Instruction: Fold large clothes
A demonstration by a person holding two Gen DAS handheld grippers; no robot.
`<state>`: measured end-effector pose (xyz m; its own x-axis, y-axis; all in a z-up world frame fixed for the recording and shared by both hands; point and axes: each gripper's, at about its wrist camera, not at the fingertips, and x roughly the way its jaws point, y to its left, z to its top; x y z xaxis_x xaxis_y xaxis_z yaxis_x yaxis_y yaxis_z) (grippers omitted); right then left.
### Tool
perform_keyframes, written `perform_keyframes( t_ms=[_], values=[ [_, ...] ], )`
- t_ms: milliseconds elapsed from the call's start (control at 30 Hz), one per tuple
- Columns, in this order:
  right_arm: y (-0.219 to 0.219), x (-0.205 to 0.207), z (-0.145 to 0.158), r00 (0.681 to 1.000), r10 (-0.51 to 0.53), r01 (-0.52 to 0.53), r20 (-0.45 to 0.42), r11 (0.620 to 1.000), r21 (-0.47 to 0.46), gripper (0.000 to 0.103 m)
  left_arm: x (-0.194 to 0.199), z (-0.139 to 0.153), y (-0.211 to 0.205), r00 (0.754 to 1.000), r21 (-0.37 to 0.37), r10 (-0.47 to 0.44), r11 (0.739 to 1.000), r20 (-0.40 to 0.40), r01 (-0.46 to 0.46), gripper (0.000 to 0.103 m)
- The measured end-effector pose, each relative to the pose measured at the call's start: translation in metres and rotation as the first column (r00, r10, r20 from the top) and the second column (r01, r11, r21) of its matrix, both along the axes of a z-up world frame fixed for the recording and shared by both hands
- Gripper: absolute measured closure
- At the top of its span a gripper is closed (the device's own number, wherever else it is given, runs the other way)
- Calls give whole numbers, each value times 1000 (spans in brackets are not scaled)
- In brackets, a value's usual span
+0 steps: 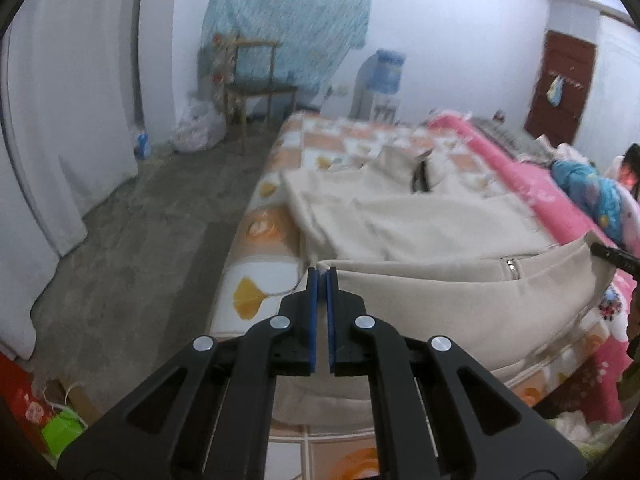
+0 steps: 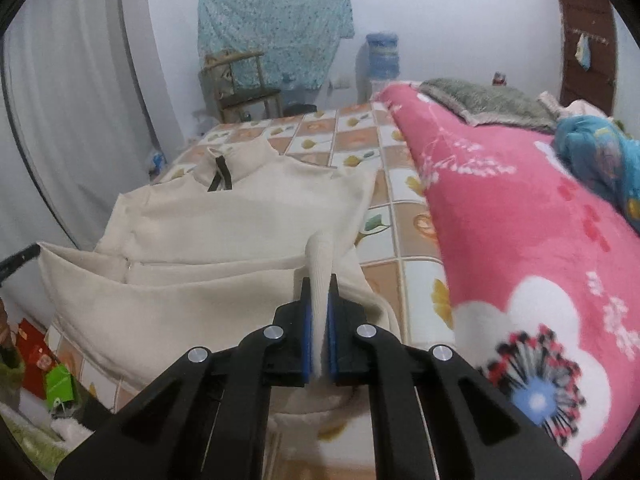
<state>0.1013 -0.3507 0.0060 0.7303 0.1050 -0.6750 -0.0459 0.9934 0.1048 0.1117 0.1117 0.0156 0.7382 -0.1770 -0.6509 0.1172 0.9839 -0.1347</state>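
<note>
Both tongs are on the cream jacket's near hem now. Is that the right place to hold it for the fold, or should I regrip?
Keep it. The cream jacket lies flat, collar away, so its near hem corners, taken from the near bed edge, suit best. The left tongs pinch one corner, the right tongs clamp the ribbed hem; the hem spans straight between them.
</note>
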Motion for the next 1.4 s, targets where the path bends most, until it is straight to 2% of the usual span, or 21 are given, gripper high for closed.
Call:
perform_keyframes(
  t_ms=[100, 167, 233, 300, 400, 500, 567, 633, 700, 767, 867, 900, 933, 1000, 1100, 1167, 1233, 1267, 1300, 1333, 1400],
  values=[
    [1, 19, -11, 1000, 7, -8, -27, 1000, -5, 97, 18, -18, -1, 998, -5, 18, 1000, -58, -18, 100],
    [5, 20, -9, 1000, 12, -13, -18, 1000, -13, 97, 19, -14, -2, 999, -29, 11, 999, -41, -13, 100],
    [6, 20, -4, 1000, 10, -10, 0, 1000, -18, 97, 21, -13, -4, 999, -16, 17, 1000, -37, -18, 100],
    [2, 25, -10, 1000, -3, 3, -7, 1000, -3, 97, 33, -25, -4, 996, 5, 38, 999, -87, -38, 100],
    [-3, 44, -39, 997, -17, 19, -73, 1000, 14, 97, 55, -60, 0, 977, 3, 57, 998, -204, -58, 100],
    [-3, 55, -60, 990, -24, 23, -138, 1000, -5, 97, 59, -71, -1, 974, 15, 60, 998, -218, -58, 99],
    [-4, 56, -63, 986, -42, 41, -161, 999, -4, 91, 57, -67, -1, 976, 22, 66, 998, -208, -62, 94],
    [-9, 52, -59, 985, -71, 74, -158, 997, 10, 72, 50, -60, 2, 979, 26, 89, 996, -182, -85, 86],
    [-13, 44, -46, 986, -101, 105, -133, 994, 19, 67, 42, -49, 7, 982, 25, 119, 993, -146, -117, 80],
    [-12, 31, -28, 990, -103, 108, -98, 993, 43, 61, 33, -37, 6, 988, -8, 105, 994, -112, -106, 80],
    [3, 20, -11, 996, -53, 58, -70, 996, 64, 48, 19, -21, -13, 996, -93, -22, 996, -81, 15, 73],
    [13, 18, -10, 997, -10, 17, -77, 996, 85, 44, 17, -20, -28, 990, -133, -102, 987, -92, 89, 64],
    [23, 18, -11, 995, 33, -23, -95, 994, 106, 42, 16, -22, -41, 982, -147, -155, 979, -105, 139, 62],
    [47, 22, -23, 983, 104, -88, -151, 990, 109, 42, 14, -31, -74, 958, -148, -253, 961, -137, 232, 62],
    [78, 35, -50, 962, 111, -111, -251, 994, 14, 42, 16, -54, -113, 932, -62, -296, 955, -210, 289, 62],
    [86, 38, -59, 956, 115, -120, -270, 993, -5, 42, 20, -68, -126, 929, -10, -280, 958, -242, 286, 63],
    [91, 42, -72, 946, 108, -117, -307, 993, -11, 42, 22, -78, -134, 933, 30, -252, 963, -257, 268, 78],
    [93, 42, -78, 942, 101, -116, -319, 993, -28, 43, 20, -80, -138, 943, 71, -235, 964, -235, 258, 81],
    [98, 40, -78, 947, 102, -131, -303, 989, -75, 47, 20, -81, -139, 946, 100, -228, 961, -229, 256, 90],
    [102, 38, -79, 948, 99, -138, -302, 984, -111, 59, 19, -81, -142, 950, 135, -218, 958, -221, 252, 100],
    [105, 35, -76, 947, 114, -150, -301, 984, -100, 83, 18, -82, -143, 955, 148, -211, 958, -208, 244, 101]
  ],
)
